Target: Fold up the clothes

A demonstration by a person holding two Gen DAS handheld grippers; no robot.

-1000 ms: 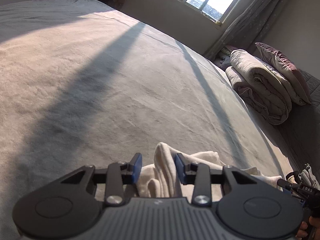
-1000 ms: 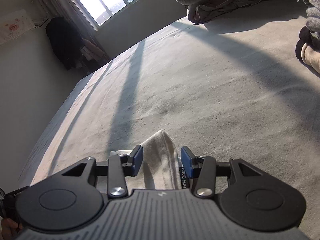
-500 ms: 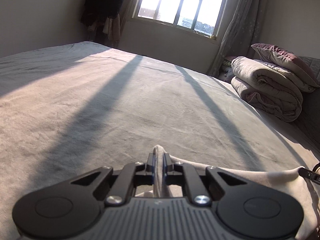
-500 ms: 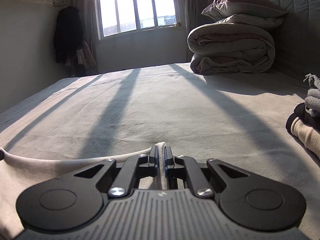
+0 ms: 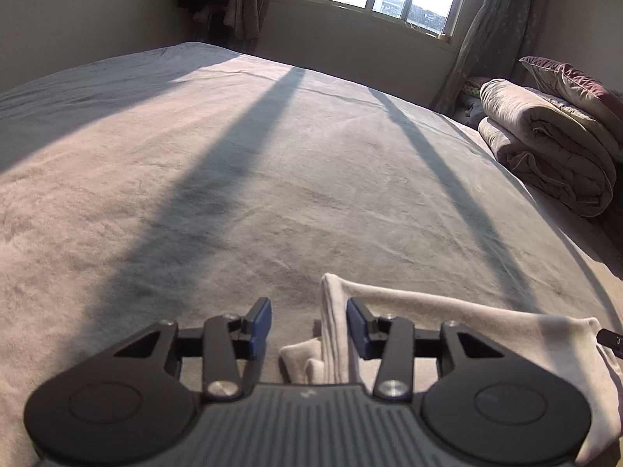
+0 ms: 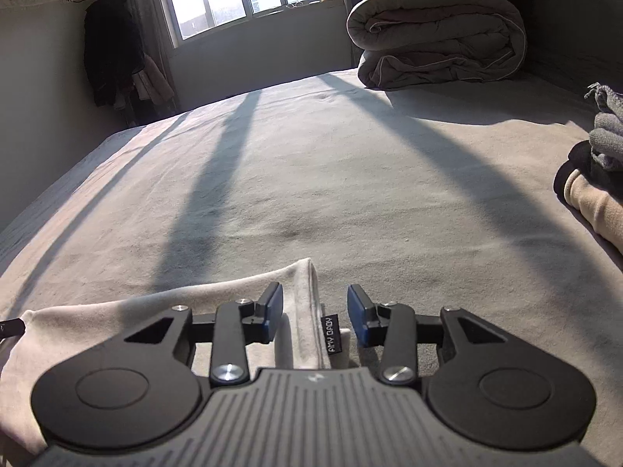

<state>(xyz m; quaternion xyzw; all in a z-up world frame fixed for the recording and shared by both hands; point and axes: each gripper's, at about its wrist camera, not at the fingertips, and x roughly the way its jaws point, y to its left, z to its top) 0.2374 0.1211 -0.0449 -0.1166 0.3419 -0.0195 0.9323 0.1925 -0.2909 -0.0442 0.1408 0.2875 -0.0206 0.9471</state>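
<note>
Sunlit grey bed [image 5: 272, 179] carries the cream garment [image 5: 447, 307], its 2 top corners lying between released tongs: left tongs [image 5: 308, 325], right tongs [image 6: 314, 313], jaws just opened. Back both out level so the edge lies straight.

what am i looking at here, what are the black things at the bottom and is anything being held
They are two hand-held tongs, one in each of a person's hands, each with a camera looking along its fingers. One picture is from the left tongs, the other from the right tongs. Both are over a bed with a cream garment stretched between them. Each has just been opening: a garment corner sits between the blue pads, but they no longer pinch it. A rolled quilt and a clothes pile lie further off.
</note>
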